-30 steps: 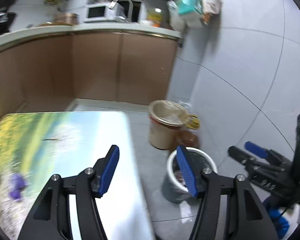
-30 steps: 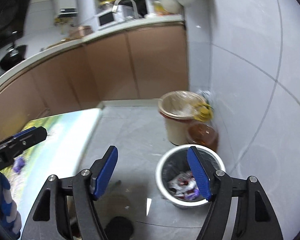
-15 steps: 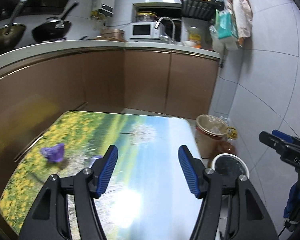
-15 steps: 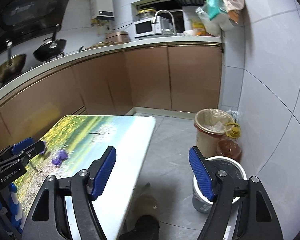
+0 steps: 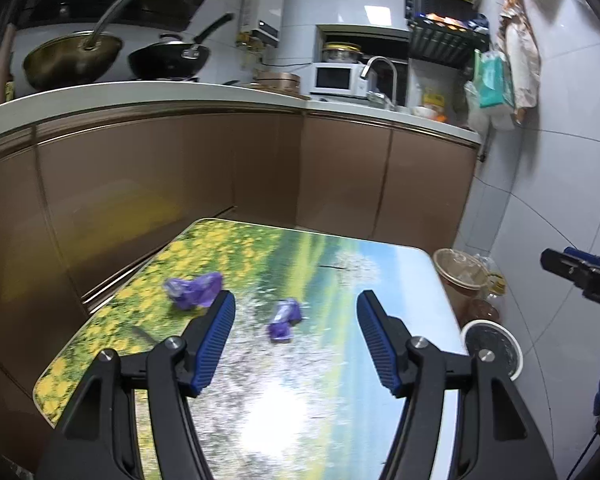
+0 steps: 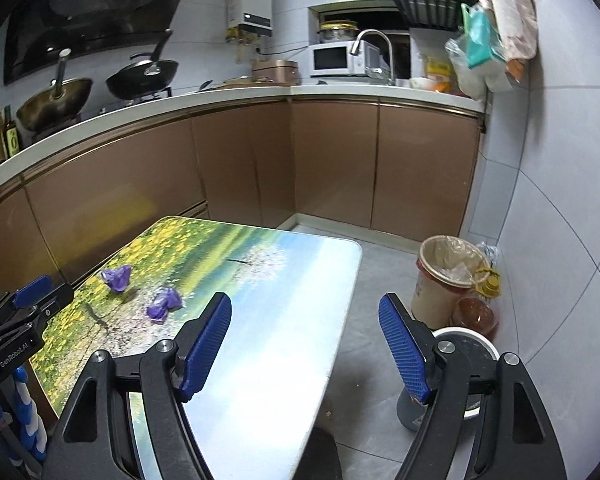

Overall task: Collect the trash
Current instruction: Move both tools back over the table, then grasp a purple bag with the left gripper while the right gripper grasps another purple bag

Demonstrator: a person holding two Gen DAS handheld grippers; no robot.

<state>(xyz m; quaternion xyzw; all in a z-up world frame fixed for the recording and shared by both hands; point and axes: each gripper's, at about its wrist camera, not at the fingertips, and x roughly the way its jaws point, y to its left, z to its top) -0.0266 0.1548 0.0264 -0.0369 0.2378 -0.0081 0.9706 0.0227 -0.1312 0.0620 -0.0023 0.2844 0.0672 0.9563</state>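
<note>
Two crumpled purple plastic wrappers on the glossy landscape-printed tabletop [image 5: 332, 364], well apart from each other. Nearer wrapper [image 5: 284, 317]: roughly straight ahead of the left gripper [image 5: 294, 340], at about 12 o'clock between the blue pads, long axis running near 12-to-6, slightly tilted toward 1 o'clock. Farther wrapper [image 5: 194, 289]: at about 10 o'clock, just beyond the left pad's tip. Seen from the right gripper [image 6: 304, 350], both lying off at 10 o'clock, so left hand judged the closer one for the next grab. Both grippers wide open, nothing held. White-rimmed grey waste bin [image 6: 466, 376] on the floor at 3 o'clock of the table, beside the bag-lined beige bucket [image 6: 446, 280].
</note>
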